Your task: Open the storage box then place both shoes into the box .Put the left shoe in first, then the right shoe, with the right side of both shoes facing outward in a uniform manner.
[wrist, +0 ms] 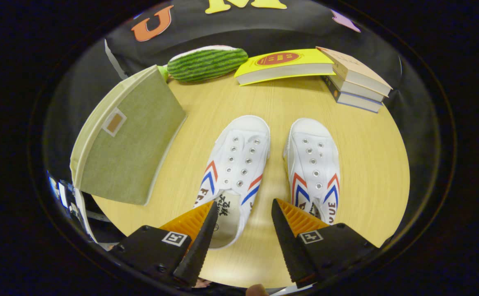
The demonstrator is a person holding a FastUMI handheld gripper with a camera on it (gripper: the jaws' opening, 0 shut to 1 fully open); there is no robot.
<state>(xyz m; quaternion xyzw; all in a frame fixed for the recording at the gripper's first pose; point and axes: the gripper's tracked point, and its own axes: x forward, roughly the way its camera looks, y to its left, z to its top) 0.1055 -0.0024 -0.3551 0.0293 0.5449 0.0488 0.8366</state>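
Observation:
Two white canvas shoes with red and blue chevrons lie side by side on the wooden table (358,160), toes pointing away from me. The left shoe (236,164) reaches with its heel between my fingers; the right shoe (314,164) lies just ahead of the right finger. A green fabric storage box (130,135) with its lid closed stands to the left of the shoes. My gripper (244,209) hovers open above the shoes' heels, holding nothing.
A watermelon-patterned plush (206,62) lies beyond the box at the table's far edge. To its right lies a yellow book (284,65), then a stack of three books (358,80). The table's near edge runs just under my fingers.

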